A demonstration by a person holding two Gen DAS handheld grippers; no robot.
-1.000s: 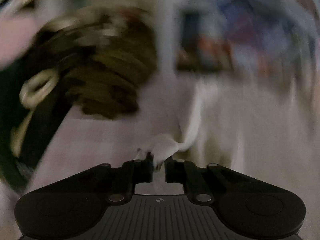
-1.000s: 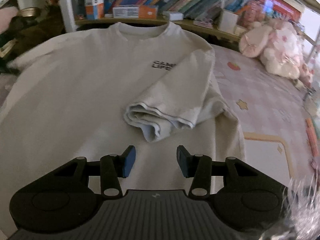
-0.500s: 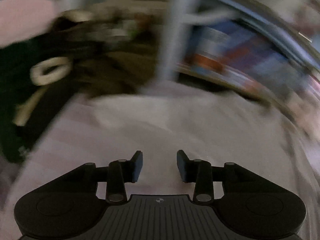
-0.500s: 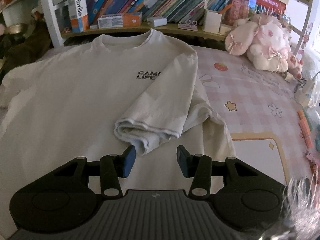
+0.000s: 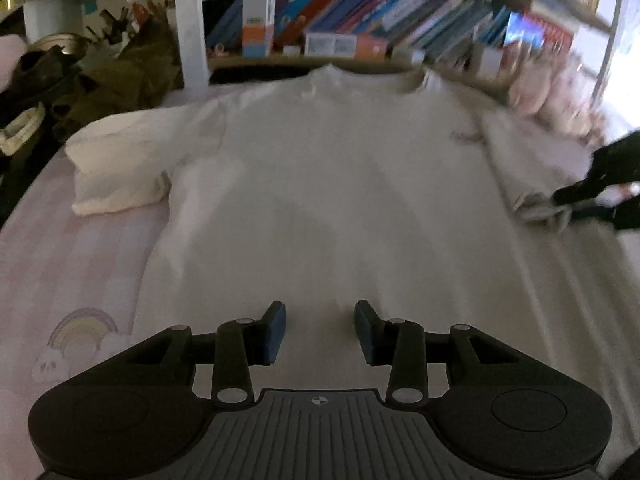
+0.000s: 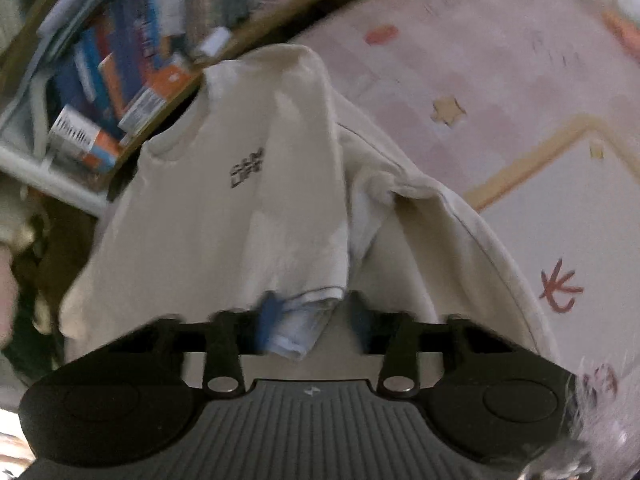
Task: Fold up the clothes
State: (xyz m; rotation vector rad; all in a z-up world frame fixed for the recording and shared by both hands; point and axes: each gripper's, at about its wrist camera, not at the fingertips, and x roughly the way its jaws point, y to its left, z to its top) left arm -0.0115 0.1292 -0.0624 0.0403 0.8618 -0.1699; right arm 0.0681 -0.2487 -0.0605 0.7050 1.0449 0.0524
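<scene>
One sleeve (image 5: 116, 168) of the T-shirt (image 5: 340, 184) on the bed (image 5: 80, 264) lies outspread. Your right gripper (image 6: 308, 316) straddles the other cuff (image 6: 304, 320), not closed; your left gripper (image 5: 320, 332) gapes empty. Body unfolded.

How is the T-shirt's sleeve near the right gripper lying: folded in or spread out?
Folded in: the sleeve lies over the T-shirt chest, its cuff between the right gripper fingers.

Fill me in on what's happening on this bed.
A person with a handheld gripper in each hand is folding a cream T-shirt spread flat on the bed. The right gripper is open around the cuff of the sleeve already folded onto the chest, not yet clamped. The left gripper hovers open and empty over the lower part of the shirt. The other sleeve lies out to the side.
</scene>
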